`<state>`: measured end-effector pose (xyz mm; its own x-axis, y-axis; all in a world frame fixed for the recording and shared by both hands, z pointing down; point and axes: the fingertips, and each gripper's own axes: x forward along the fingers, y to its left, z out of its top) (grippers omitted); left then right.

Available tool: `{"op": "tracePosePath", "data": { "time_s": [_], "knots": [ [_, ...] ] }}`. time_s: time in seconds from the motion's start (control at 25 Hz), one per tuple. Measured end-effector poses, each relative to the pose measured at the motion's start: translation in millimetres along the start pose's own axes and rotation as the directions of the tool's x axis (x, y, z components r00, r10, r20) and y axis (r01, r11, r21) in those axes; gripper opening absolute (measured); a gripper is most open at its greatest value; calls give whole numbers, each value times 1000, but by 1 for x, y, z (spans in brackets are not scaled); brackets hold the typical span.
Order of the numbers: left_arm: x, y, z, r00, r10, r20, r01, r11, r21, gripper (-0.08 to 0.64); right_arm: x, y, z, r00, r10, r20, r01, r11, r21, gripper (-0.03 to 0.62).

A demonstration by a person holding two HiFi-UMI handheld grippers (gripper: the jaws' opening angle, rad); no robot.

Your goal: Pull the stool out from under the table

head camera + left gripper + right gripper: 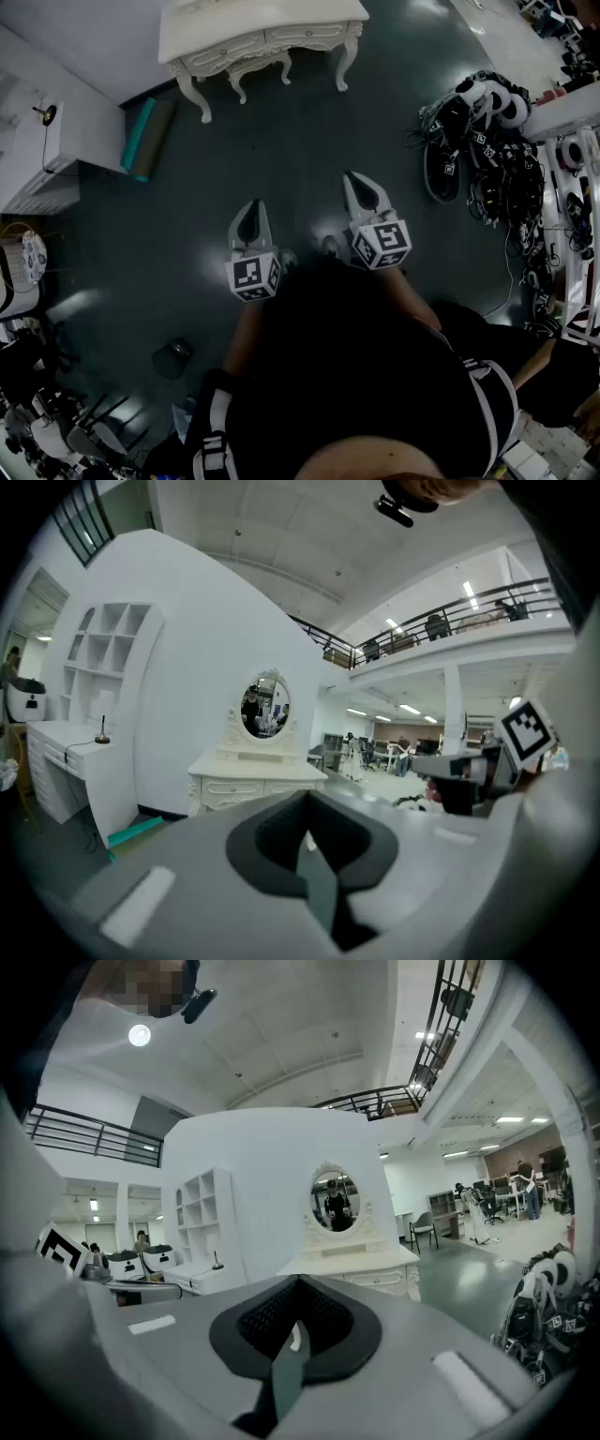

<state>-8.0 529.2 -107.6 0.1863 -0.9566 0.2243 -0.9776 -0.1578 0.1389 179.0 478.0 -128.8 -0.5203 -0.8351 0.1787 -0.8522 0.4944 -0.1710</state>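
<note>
Standing on a dark glossy floor [300, 159], well apart from a cream table [262, 19] set at the far side against a white wall [187, 667]. Holding out a left claw [251, 214] and a right claw [364, 192] side by side above the floor, both aimed toward the table and tipped slightly down, near each other but not touching.

Looking along the left claw [309, 841]: jaws pressed together, with nothing between them. Looking along the right claw [292, 1335]: likewise closed tight on nothing.

Tucked under the table, between its outer front legs: the stool [262, 67], cream like the table, showing only two curved legs and a front rail from above. Hidden behind the claw bodies in both gripper views.

At the back of the table top, upright: an oval mirror [266, 707] in an ornate frame. Left of the table, low by the wall: a teal board [142, 136]. Farther left: a white shelf unit [103, 649]. At the far right, on the floor: a heap of black-and-white gear and cables [478, 141]. Near left, on the floor: a small dark round thing [173, 358], too dim to identify.
</note>
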Motion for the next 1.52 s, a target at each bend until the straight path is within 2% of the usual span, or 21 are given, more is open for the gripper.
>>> {"op": "tracePosePath", "data": {
  "time_s": [0.28,0.56,0.84,1.04,1.24,1.52],
  "knots": [
    [-12,11,-1,1000,-6,3,6,1000,1,8,-1,15,-3,1000,-8,-1,8,1000,-1,-2],
    [-21,30,-5,1000,-22,-3,22,1000,-4,8,2,33,-7,1000,-16,14,16,999,47,-2],
    [-23,61,-7,1000,0,14,0,1000,-9,8,7,42,-3,998,-56,33,56,998,-3,-2],
    [-9,75,-2,1000,13,20,-12,1000,-19,8,15,35,-2,997,-74,38,74,997,-5,-2],
    [22,89,5,999,36,11,-36,999,-30,8,50,17,2,996,-73,42,73,997,5,-2],
    [112,93,21,999,44,-1,-44,999,-17,8,127,-36,18,997,-57,44,58,998,-6,-2]
  ]
}}
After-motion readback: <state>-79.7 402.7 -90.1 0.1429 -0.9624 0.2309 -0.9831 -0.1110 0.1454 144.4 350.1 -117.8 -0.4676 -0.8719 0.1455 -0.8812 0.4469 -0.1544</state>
